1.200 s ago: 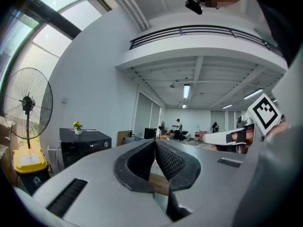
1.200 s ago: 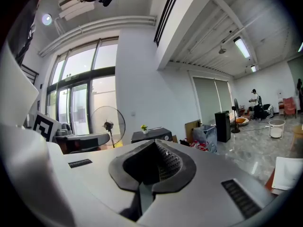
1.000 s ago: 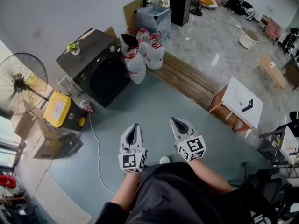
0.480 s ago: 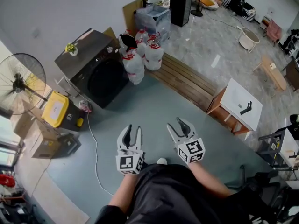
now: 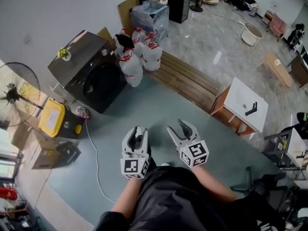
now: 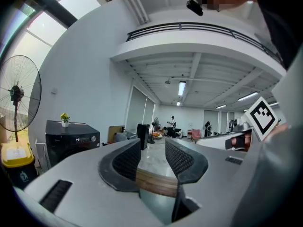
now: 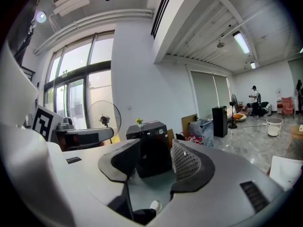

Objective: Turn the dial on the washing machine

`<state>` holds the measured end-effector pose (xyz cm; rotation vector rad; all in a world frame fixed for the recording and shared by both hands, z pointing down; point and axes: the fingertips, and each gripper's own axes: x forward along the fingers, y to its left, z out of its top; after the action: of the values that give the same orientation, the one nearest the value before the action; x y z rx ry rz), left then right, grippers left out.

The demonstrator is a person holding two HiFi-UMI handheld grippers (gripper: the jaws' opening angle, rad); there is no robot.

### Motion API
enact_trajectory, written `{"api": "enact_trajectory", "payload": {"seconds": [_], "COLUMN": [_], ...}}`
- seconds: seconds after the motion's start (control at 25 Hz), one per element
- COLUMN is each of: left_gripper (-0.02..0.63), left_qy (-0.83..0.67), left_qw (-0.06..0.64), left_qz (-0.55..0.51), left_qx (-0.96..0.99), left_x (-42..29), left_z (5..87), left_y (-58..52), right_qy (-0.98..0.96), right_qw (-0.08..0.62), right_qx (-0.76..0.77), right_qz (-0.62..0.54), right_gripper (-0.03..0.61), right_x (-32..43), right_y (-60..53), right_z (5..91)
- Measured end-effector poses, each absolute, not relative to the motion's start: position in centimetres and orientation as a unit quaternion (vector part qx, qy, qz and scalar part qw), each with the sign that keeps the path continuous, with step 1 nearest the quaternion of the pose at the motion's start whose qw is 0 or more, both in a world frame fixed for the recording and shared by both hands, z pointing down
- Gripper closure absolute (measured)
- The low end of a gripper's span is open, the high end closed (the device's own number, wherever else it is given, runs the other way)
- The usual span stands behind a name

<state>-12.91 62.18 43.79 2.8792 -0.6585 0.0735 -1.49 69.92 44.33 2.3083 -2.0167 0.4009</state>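
Note:
The dark washing machine [image 5: 91, 78] stands against the wall at the far left, a small potted yellow flower [image 5: 62, 54] on its top. Its round dial [image 6: 93, 138] shows on the control strip in the left gripper view; the machine [image 7: 150, 134] also sits straight ahead between the right gripper's jaws, far off. My left gripper [image 5: 137, 134] and right gripper [image 5: 176, 127] hover side by side close to the person's body, well short of the machine. Both sets of jaws are opening, with nothing between them [image 6: 152, 150] [image 7: 156, 152].
Several large water bottles [image 5: 142, 57] stand beside the machine, by a wooden bench [image 5: 190, 83]. A standing fan [image 5: 17, 88] and a yellow-lidded bin [image 5: 50, 117] are at the left. A white cable [image 5: 94, 148] trails over the floor. A white table [image 5: 245, 105] stands at the right.
Both grippers' jaws have gone from shut to apart. The hands stay near the body, and the view has shifted a little so the machine sits further left.

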Motion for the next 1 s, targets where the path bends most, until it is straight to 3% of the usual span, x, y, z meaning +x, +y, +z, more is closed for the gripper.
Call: {"api": "enact_trajectory", "payload": {"seconds": [1.0], "left_gripper": [0.456], "left_qy": [-0.206], "left_qw": [0.121], "left_qz": [0.042], "left_qx": [0.97], "left_x": [2.2], "left_z": [46.3], "left_y": [27.4], "right_qy": [-0.611], "right_qw": [0.019], "right_qx": [0.78], "right_qz": [0.133], "right_gripper": [0.391], "right_x": [15.5], "right_y": [37.5], "right_z": [44.5]}}
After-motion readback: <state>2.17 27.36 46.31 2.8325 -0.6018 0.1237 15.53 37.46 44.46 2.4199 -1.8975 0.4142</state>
